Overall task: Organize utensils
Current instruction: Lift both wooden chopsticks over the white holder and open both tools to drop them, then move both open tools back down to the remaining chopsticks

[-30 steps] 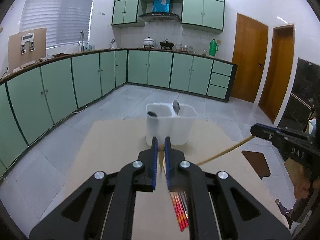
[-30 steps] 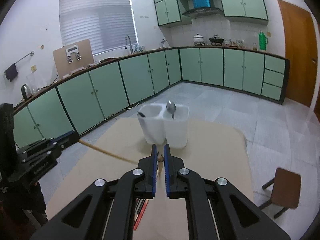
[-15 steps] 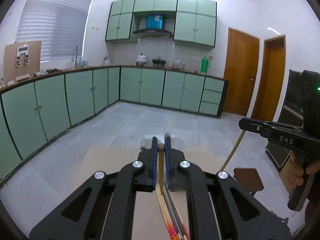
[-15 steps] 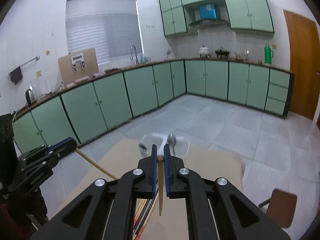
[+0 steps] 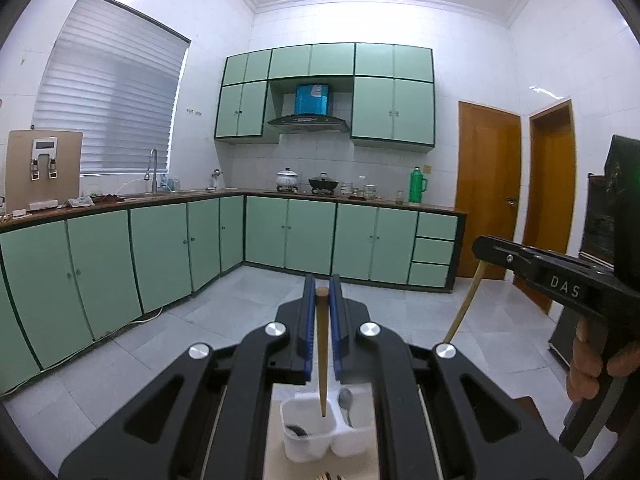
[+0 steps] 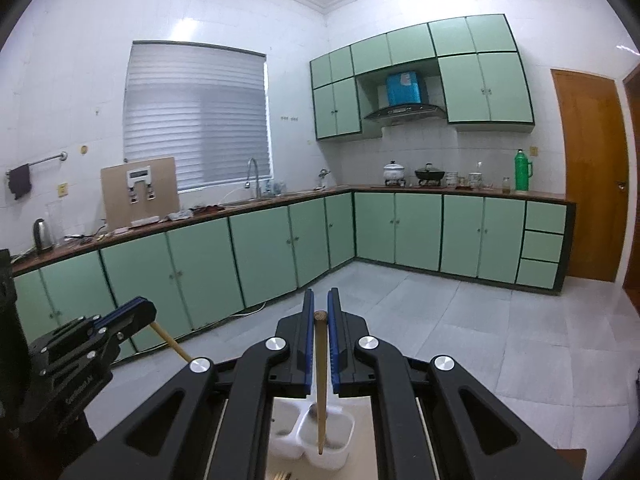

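Note:
My left gripper (image 5: 322,286) is shut on a wooden chopstick (image 5: 322,356) that hangs down with its tip over the left compartment of a white two-part holder (image 5: 306,446) on the table. A metal spoon (image 5: 346,400) stands in the right compartment and a dark spoon (image 5: 296,430) lies in the left one. My right gripper (image 6: 319,310) is shut on a second wooden chopstick (image 6: 320,392), its tip over the holder's right compartment (image 6: 326,436). Each gripper shows in the other's view, the right (image 5: 486,246) and the left (image 6: 142,308).
The holder stands on a tan table (image 5: 276,456). More chopstick ends (image 5: 326,475) lie at the table's near edge. Green cabinets (image 5: 160,256) and a grey tiled floor (image 5: 248,300) lie beyond. A brown stool (image 6: 568,458) stands at the right.
Both grippers have risen and tilted up, each lifting a chopstick from flat on the table to hang upright above the holder. The holder now sits low between the fingers.

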Available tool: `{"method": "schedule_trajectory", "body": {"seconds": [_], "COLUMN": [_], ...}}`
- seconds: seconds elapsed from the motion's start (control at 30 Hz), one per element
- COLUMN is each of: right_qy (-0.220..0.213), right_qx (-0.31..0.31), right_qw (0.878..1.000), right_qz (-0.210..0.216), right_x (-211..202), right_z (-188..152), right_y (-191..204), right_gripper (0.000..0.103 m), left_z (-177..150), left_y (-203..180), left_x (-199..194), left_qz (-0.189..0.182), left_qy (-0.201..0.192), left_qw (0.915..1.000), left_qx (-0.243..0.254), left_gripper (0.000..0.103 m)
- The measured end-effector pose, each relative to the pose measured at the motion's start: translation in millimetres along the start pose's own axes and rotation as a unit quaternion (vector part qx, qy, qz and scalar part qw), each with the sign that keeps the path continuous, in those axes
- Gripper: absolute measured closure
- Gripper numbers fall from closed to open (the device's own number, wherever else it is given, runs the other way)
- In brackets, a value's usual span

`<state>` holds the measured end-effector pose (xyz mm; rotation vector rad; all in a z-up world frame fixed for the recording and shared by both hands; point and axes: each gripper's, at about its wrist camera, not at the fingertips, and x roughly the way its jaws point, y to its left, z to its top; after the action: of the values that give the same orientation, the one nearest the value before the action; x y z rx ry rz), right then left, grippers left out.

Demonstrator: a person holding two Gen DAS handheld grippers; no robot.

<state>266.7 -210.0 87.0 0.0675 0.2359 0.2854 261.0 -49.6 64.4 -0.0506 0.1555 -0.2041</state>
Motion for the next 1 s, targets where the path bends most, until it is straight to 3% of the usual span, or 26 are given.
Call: {"method": "schedule_trajectory", "body": {"seconds": [0.37, 0.67, 0.73, 0.8, 0.93, 1.0], "right_qy": [0.055, 0.106, 0.109, 0.106, 0.096, 0.087], "right_qx": [0.011, 0.015, 0.016, 0.022, 0.032, 0.042], "right_qw": [0.998, 0.994, 0.994, 0.994, 0.995, 0.995], "right_qz": [-0.016, -0.011, -0.014, -0.019, -0.027, -0.032], "right_x": [76.0, 96.6, 94.9, 90.5, 73.0, 58.7], "right_z": [-43.6, -74.7, -77.0, -76.3, -77.7, -80.5], "right_y": [-14.4, -20.4, -21.9, -26.6, -34.5, -38.3], "right_gripper": [0.097, 0.095, 0.088, 0.074, 0.065, 0.05], "left_z": [-52.5, -82.1, -82.1, -79.1, -74.2, -73.5], "left_y": [10.1, 23.7, 27.8, 30.8, 32.5, 33.1], "left_x": [78.0, 91.1, 87.6, 84.9, 65.8, 51.0], "left_qz": [0.015, 0.015, 0.014, 0.015, 0.013, 0.015], "left_qy": [0.073, 0.12, 0.123, 0.12, 0.106, 0.102], "left_qw": [0.9972, 0.9927, 0.9923, 0.9927, 0.9943, 0.9947], "left_qx": [0.005, 0.001, -0.002, -0.003, -0.004, -0.002], "left_gripper": [0.097, 0.096, 0.094, 0.085, 0.068, 0.059]}}
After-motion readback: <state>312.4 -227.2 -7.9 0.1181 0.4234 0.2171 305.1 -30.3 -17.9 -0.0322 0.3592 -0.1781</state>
